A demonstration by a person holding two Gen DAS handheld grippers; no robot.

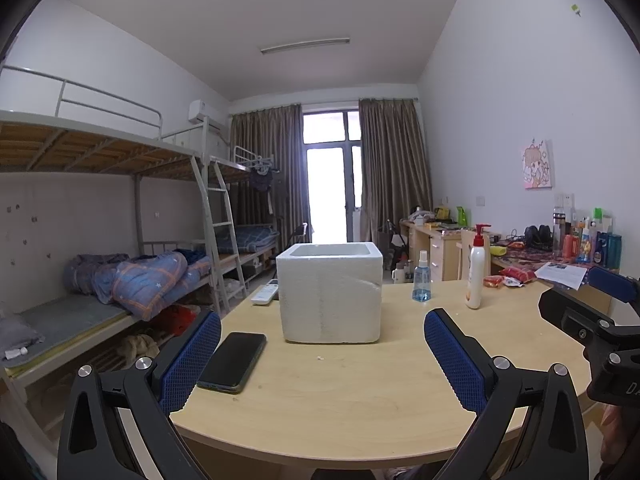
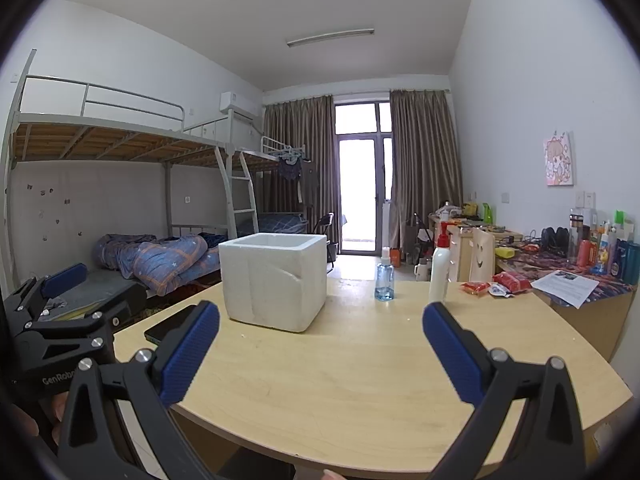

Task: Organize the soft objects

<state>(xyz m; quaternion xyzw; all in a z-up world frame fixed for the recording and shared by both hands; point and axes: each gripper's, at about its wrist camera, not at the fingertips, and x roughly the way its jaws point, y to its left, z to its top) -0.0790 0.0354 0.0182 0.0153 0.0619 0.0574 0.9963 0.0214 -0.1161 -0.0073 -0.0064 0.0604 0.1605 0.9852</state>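
Observation:
A white foam box [image 1: 330, 294] [image 2: 276, 280] stands open-topped on the wooden table [image 1: 340, 396] [image 2: 360, 368]. Red soft packets [image 1: 510, 277] [image 2: 496, 284] lie at the table's far right. My left gripper [image 1: 322, 356] hovers over the near table edge, open, with nothing between its blue pads. My right gripper [image 2: 320, 350] is likewise open and empty, to the right of the left one. Each gripper shows at the other view's edge: the right gripper [image 1: 592, 312], the left gripper [image 2: 72, 304].
A black phone [image 1: 234, 362] [image 2: 170, 324] lies left of the box, a white remote [image 1: 265, 294] behind it. A blue spray bottle [image 1: 421, 278] [image 2: 385, 276] and a white pump bottle [image 1: 476, 270] [image 2: 440, 266] stand to the right. A cluttered desk [image 2: 580, 280] and bunk beds [image 1: 120, 280] flank the table.

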